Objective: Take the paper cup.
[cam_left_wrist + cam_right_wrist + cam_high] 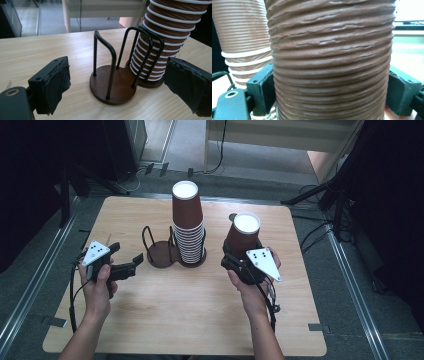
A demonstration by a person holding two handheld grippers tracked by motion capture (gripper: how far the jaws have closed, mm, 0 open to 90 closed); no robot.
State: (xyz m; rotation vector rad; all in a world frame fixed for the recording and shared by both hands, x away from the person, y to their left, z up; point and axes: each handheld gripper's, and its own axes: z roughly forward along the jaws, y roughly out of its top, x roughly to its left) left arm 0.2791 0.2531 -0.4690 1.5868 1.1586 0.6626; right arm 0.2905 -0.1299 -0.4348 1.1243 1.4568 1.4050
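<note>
A tall stack of brown ribbed paper cups (188, 222) stands upside down in the right ring of a dark wire cup holder (161, 251) at the table's middle. My right gripper (241, 261) is shut on a single upside-down brown cup (242, 236), right of the stack; up close the cup (332, 62) sits squeezed between both jaws, with the stack (244, 40) behind. My left gripper (131, 265) is open left of the holder, pointing at it. Between its pads appear the holder's empty ring (112, 82) and the stack (165, 37).
The wooden table (190, 320) has bare room along its front and left. Black stand legs and cables lie on the floor beyond the far and right edges.
</note>
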